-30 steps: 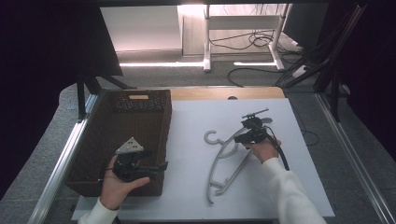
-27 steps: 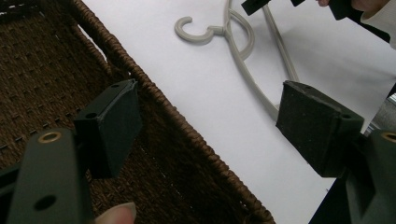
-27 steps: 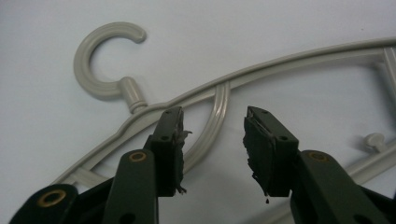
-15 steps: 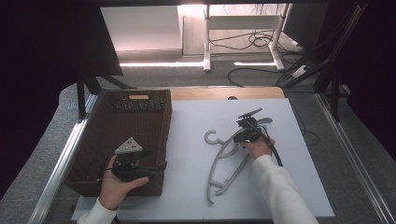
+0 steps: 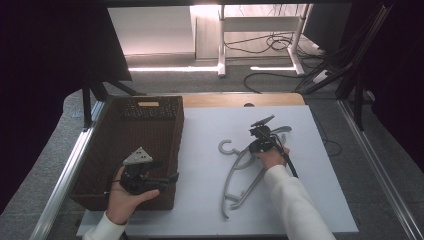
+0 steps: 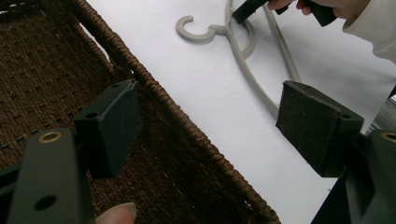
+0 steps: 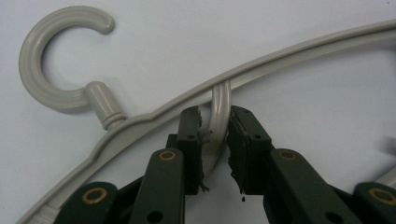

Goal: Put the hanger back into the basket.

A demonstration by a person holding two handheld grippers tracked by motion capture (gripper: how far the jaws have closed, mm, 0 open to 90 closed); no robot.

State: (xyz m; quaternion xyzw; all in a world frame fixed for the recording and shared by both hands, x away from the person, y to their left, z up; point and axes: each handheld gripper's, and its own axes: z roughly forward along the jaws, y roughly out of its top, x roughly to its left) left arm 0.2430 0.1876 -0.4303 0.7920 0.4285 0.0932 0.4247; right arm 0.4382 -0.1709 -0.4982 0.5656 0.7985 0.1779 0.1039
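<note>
A grey plastic hanger [image 5: 240, 172] lies flat on the white sheet [image 5: 310, 190], its hook [image 5: 226, 147] pointing left. My right gripper [image 5: 251, 148] reaches down onto the hanger just beside the hook. In the right gripper view the jaws have just been closing, and the gripper [image 7: 215, 133] is shut on the curved inner bar of the hanger [image 7: 289, 60]. My left gripper [image 5: 167, 170] rests in a hand over the near right rim of the brown woven basket [image 5: 177, 145]. It stands open [image 6: 205, 126] with nothing between its pads, astride the basket rim [image 6: 187, 135].
The basket fills the left part of the table and looks empty inside. The white sheet has bare room to the right of and in front of the hanger. Metal rails run along both table sides; cables and desk legs lie on the floor beyond.
The right gripper has come down and slightly left onto the hanger, and its jaws have narrowed around the inner bar. The left hand and its gripper have stayed put.
</note>
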